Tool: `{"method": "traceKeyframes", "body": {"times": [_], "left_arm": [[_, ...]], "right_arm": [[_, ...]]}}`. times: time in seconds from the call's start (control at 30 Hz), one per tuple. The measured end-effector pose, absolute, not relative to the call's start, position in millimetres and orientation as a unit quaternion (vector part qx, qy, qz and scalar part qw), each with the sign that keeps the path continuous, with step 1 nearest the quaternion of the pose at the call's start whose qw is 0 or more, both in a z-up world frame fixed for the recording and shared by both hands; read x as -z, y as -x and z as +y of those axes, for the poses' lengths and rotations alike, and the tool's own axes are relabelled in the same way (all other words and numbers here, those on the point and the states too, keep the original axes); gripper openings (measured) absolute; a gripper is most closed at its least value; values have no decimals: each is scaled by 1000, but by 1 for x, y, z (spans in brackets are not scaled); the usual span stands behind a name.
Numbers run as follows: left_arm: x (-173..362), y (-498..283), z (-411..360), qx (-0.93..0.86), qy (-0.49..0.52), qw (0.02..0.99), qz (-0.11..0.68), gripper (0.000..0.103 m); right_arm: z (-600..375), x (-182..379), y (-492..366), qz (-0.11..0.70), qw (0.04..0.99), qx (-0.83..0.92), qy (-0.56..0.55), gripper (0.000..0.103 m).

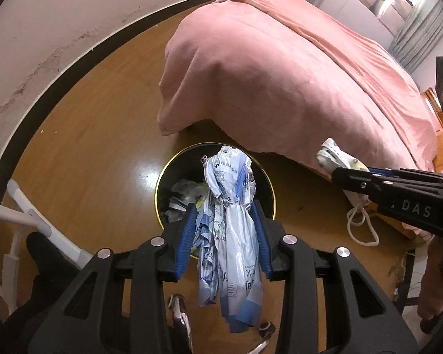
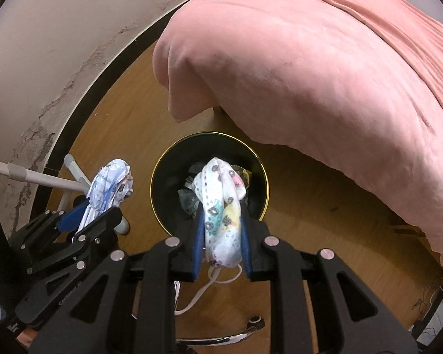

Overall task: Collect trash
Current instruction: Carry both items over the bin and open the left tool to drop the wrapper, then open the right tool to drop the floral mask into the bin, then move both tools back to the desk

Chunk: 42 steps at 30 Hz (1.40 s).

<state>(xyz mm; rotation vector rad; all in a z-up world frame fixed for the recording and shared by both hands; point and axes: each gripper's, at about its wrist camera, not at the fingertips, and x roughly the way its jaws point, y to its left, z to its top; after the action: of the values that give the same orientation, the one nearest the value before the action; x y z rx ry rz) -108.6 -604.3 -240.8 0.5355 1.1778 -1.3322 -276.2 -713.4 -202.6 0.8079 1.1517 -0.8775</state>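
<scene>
A round black trash bin (image 1: 165,183) with a gold rim stands on the wooden floor by the bed; it also shows in the right wrist view (image 2: 159,183), with crumpled trash inside. My left gripper (image 1: 225,206) is shut on a crumpled blue-and-white plastic bag (image 1: 230,206) and holds it over the bin. That bag and the left gripper (image 2: 99,211) show at the left of the right wrist view. My right gripper (image 2: 221,221) is shut on a white patterned face mask (image 2: 221,206) with a hanging ear loop, above the bin. The mask also shows in the left wrist view (image 1: 333,156).
A bed with a pink cover (image 1: 280,67) overhangs the floor just behind the bin. A white metal rack frame (image 1: 35,218) stands at the left by the wall. Chrome chair-base legs (image 2: 221,337) lie below the grippers. Cables (image 1: 404,265) lie at the right.
</scene>
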Motion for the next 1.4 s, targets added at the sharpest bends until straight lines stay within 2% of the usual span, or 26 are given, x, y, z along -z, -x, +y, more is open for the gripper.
{"method": "traceKeyframes", "body": {"times": [0.13,0.2,0.57,0.63,0.7,0.83,0.9,1.2,1.33,1.4], "left_arm": [[239,108,-603,574,-230,602,506,45],[238,108,-602,577,-227,602,504,55],[233,102,-594,576,-202,606,511,62],[232,103,-594,576,-201,606,511,62],[232,103,-593,577,-201,606,509,63],[231,103,-593,575,-200,607,511,63],[231,103,-592,575,-200,607,511,64],[219,103,-584,580,-192,617,496,64],[195,109,-577,584,-211,614,487,64],[168,118,-571,597,-231,619,454,64]], "right_arm": [[-713,199,277,508,678,391,-359,21],[-714,199,278,506,680,392,-359,21],[-712,197,278,499,686,385,-364,23],[-713,197,277,497,686,386,-365,29],[-712,196,277,495,688,386,-365,42],[-712,192,277,487,693,388,-364,49],[-712,190,277,484,695,389,-363,56],[-708,182,276,473,705,392,-355,61],[-707,169,277,466,711,404,-338,62],[-704,150,280,454,719,416,-322,65]]}}
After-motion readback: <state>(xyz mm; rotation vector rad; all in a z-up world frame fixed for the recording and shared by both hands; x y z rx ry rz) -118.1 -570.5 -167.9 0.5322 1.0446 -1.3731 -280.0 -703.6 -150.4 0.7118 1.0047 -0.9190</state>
